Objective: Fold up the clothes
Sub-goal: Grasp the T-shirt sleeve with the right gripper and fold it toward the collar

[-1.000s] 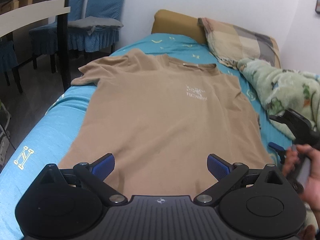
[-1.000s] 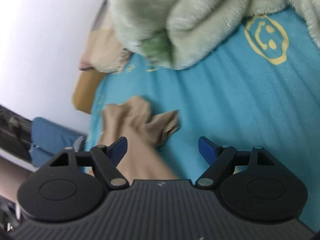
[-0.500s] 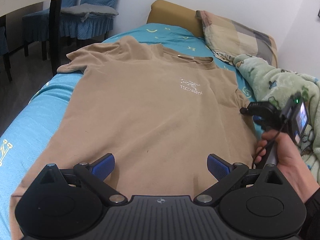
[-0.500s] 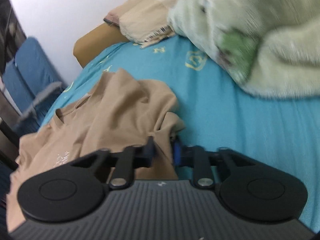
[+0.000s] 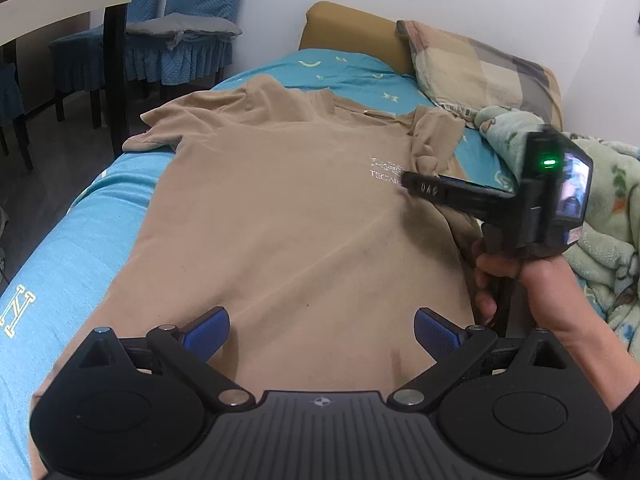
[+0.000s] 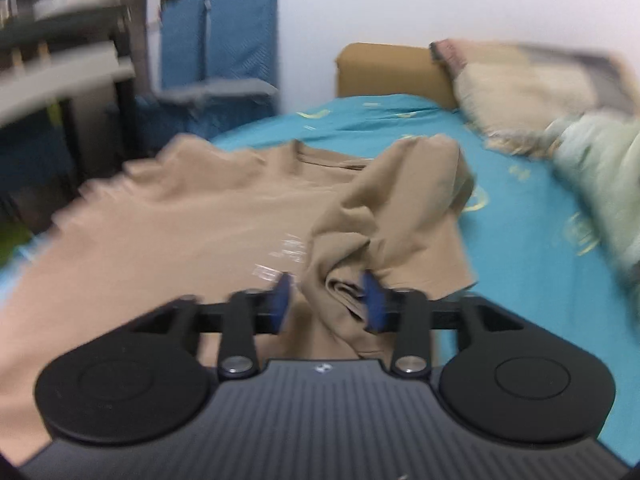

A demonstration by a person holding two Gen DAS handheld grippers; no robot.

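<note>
Right-wrist view is blurring; tan cotton T-shirt (image 5: 288, 216) is lying flat on the turquoise bedsheet (image 5: 80, 240), hem hidden. Right gripper (image 6: 326, 300) is pinching its bunched right sleeve (image 6: 396, 216). Left gripper (image 5: 320, 330) is hovering agape, empty, over the hem.

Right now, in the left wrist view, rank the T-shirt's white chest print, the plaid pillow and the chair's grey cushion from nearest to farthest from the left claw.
From the left claw:
1. White chest print, ahead and slightly right on the T-shirt.
2. Plaid pillow, far right at the bed's head.
3. Grey cushion, far left, off the bed on the blue chair.
The last two are not far apart in depth.
</note>
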